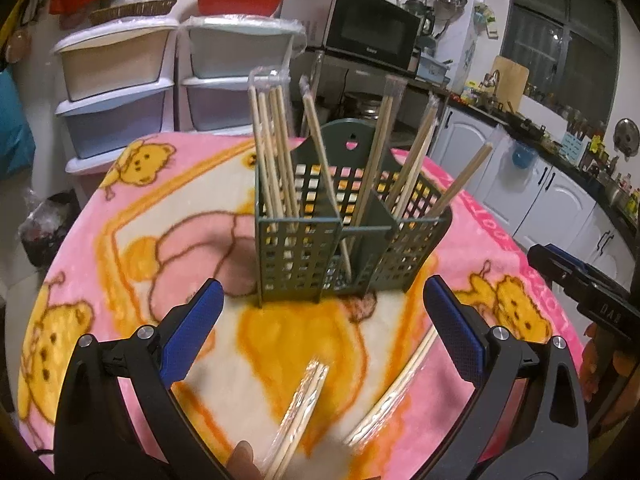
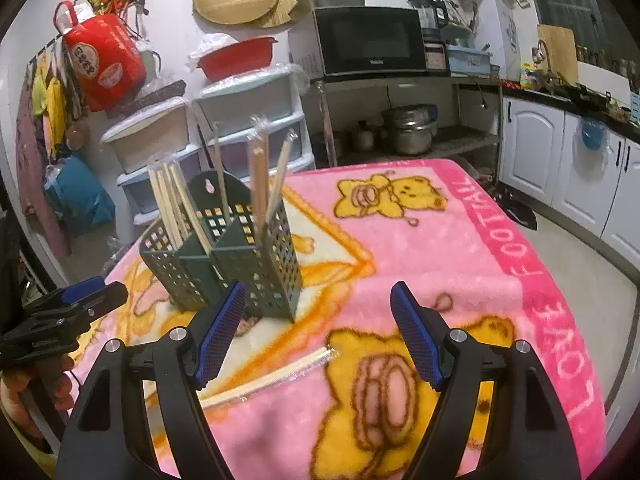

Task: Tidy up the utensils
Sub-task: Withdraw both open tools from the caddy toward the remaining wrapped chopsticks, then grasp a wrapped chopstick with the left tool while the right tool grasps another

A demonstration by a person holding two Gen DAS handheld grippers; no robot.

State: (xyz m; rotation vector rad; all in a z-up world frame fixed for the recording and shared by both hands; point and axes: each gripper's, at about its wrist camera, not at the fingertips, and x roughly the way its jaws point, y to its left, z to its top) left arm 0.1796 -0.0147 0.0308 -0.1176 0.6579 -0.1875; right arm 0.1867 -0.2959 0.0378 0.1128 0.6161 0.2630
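Wrapped chopsticks [image 2: 272,376] — below right gripper [image 2: 318,328]

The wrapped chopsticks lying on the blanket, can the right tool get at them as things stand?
Probably yes. The right tool is open, and the wrapped chopsticks lie flat on the blanket just below its fingertips, with nothing on top.

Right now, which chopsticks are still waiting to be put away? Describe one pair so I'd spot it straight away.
Start at the pink bear blanket over the table and find the green lattice holder with chopsticks standing in it. In front of the holder, a wrapped pair of chopsticks lies flat on the blanket in clear plastic. Unlike the upright ones, it lies down outside the holder, between the open right gripper fingers.
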